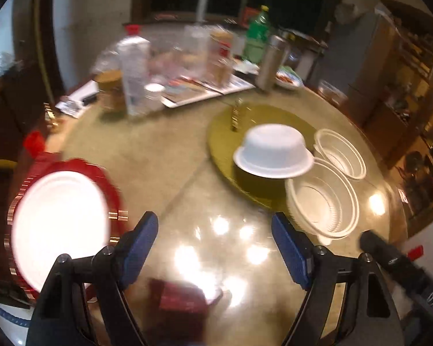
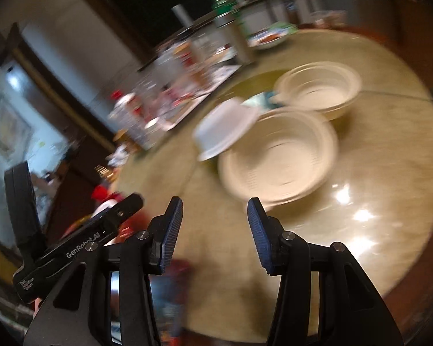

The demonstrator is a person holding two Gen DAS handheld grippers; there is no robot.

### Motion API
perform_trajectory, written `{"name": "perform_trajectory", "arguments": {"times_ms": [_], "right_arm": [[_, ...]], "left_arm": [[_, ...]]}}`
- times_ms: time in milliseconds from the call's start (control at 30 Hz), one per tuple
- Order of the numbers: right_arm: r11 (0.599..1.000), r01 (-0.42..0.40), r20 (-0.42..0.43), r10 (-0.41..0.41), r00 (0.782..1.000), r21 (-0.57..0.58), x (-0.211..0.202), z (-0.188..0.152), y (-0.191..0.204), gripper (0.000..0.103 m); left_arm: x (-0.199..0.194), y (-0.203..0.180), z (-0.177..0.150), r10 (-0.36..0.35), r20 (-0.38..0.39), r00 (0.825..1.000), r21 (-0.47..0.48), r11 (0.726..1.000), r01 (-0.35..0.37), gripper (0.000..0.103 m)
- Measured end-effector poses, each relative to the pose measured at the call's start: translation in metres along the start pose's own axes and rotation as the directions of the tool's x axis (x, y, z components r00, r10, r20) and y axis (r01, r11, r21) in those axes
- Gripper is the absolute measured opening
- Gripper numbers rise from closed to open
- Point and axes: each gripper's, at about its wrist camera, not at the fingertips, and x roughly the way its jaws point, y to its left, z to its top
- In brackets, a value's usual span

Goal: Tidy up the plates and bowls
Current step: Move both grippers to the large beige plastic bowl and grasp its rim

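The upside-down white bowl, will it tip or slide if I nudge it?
The upside-down white bowl looks thin and light, so it probably slides easily. Its rim seems propped on the nearer bowl stack, so a nudge may tip it.

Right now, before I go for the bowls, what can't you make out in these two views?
- Left wrist view: what props up the upside-down white bowl; the bowl covers it.
- Left wrist view: white plate glares out and its lower edge sits behind the left tongs.
- Right wrist view: motion blur smears the near bowl stack, so no bowl count.
- Both views: far-side bottles blurred, labels unreadable.
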Motion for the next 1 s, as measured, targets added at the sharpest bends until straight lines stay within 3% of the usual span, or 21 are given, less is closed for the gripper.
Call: {"name": "perform_trajectory", "arguments": {"times_ms": [167, 367, 1000], "right_arm": [[0.993, 0.095, -0.003, -0.095, 0.995, 0.075, -0.006, 0.025, -0.051, 0.047], [0.983, 0.115, -0.073, -0.106, 0.992, 0.141, 0.016, 0.038, -0.089, 0.047], [0.972, 0.178, -0.135, -0.157, 0.978, 0.157, 0.051, 0.051, -0.104, 0.047]], "left_arm": [[0.028, -0.034, 0.004, -0.021, -0.034, 0.999, 0.006, 1.0, 0.021, 0.081], [0.052, -0.063, 0.003, -0.014, -0.084, 0.996, 0.025, 1.0, 0.016, 0.081], [0.1, -0.075, 0.006, 0.012, -0.179, 0.984, 0.004, 1.0, -0.011, 0.081]]}}
